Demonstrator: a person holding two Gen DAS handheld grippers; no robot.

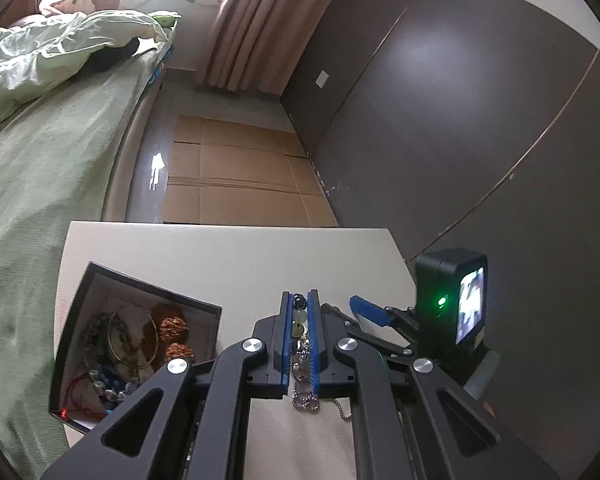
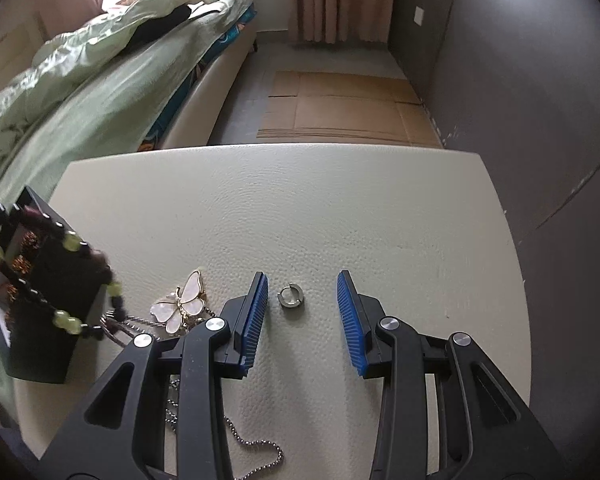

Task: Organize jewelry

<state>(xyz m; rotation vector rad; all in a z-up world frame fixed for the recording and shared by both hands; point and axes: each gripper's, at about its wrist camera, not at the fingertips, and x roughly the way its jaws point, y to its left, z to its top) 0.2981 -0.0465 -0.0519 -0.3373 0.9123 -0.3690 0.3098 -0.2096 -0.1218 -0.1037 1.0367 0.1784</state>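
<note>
the left claw [image 1: 299, 306] is clenched on a bead bracelet [image 1: 299, 310] of dark and pale green beads, held above the cream desk [image 2: 300, 208], with a ball chain [image 1: 306, 394] beneath it. the right claw [image 2: 302, 294] stands released, its blue pads either side of a small silver ring [image 2: 291, 301] lying on the desk. a butterfly pendant [image 2: 180, 308] lies just beside the open black jewelry box [image 1: 80, 320], which holds bangles and beads at the desk's left edge.

On the one white table [image 2: 300, 208] I count one black box [image 1: 204, 308], one small silver ring [image 2: 291, 300], one butterfly pendant [image 2: 180, 304], one beaded strand [image 2: 70, 322] and two grippers, left [image 1: 300, 304] and right [image 2: 302, 280].
</note>
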